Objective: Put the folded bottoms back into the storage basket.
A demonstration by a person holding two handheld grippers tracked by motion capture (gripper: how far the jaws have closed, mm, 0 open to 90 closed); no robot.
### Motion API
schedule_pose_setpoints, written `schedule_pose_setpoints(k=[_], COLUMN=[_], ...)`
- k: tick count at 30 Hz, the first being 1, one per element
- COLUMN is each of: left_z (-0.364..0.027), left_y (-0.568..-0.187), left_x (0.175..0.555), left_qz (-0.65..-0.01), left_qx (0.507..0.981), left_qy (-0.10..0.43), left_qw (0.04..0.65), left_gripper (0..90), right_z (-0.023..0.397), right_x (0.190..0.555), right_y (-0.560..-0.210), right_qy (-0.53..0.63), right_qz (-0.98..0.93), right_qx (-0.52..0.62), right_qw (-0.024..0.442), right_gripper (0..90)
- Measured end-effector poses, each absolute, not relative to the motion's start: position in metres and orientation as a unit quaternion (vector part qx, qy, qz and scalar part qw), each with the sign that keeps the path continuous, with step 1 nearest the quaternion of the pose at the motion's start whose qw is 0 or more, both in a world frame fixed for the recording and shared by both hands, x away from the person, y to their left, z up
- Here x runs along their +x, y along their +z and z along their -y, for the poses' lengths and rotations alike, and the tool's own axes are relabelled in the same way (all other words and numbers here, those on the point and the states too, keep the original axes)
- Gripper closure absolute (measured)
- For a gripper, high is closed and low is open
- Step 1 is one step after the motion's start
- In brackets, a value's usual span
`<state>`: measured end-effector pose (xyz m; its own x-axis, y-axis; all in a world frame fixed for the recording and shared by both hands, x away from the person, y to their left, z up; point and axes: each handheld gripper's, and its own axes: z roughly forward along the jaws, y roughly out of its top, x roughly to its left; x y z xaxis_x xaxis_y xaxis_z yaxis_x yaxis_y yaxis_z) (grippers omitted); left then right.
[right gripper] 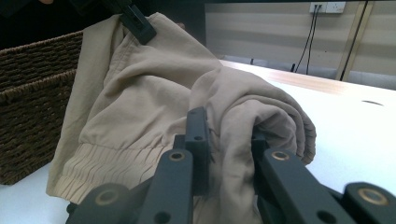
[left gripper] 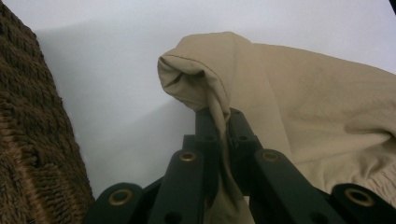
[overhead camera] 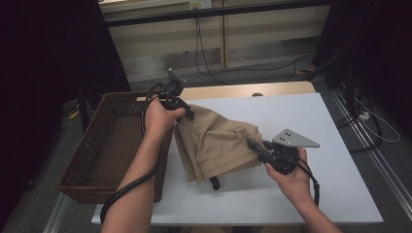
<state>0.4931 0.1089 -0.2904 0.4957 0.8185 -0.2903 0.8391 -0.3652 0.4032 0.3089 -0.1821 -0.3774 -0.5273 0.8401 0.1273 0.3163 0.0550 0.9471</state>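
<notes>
— Where the two grippers meet the cloth, what is the finding?

— Both are pinching it. The left gripper point(overhead camera: 188, 115) has its jaws pressed together on a bunched edge of the beige garment point(overhead camera: 216, 141), near the top corner of the cloth beside the wicker basket point(overhead camera: 104, 145). In the left gripper view a narrow twist of fabric runs down between the jaws, with a rolled hem just above them.

— And the other side?

— The right gripper point(overhead camera: 252, 144) is clamped on a thick fold at the garment's lower right end. In the right gripper view the jaws hold that fold between them, and the elastic, gathered band of the garment point(right gripper: 107, 163) hangs to the left of them.

— Location of the garment?

— Held between the two grippers over the white table point(overhead camera: 311, 116); its lower edge appears to reach the tabletop, with the left end higher than the right. It is outside the basket, just beside the basket's right wall.

— Anything else noted?

— A dark cord end point(overhead camera: 214, 183) shows under the garment's lower edge.
</notes>
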Motion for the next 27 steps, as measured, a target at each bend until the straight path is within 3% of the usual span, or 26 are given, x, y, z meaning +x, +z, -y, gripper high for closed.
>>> schedule_pose_setpoints(k=[27], left_z=[-0.118], left_y=[-0.249], left_x=[0.497], left_qz=[-0.502], left_qx=[0.829], left_qy=[-0.012], left_qw=[0.245], left_gripper=[86.0], right_z=[0.168], right_x=[0.315], right_y=[-0.357], right_qy=[0.561], right_qz=[-0.676], right_qx=[0.406], right_qw=[0.251], right_gripper=[79.8])
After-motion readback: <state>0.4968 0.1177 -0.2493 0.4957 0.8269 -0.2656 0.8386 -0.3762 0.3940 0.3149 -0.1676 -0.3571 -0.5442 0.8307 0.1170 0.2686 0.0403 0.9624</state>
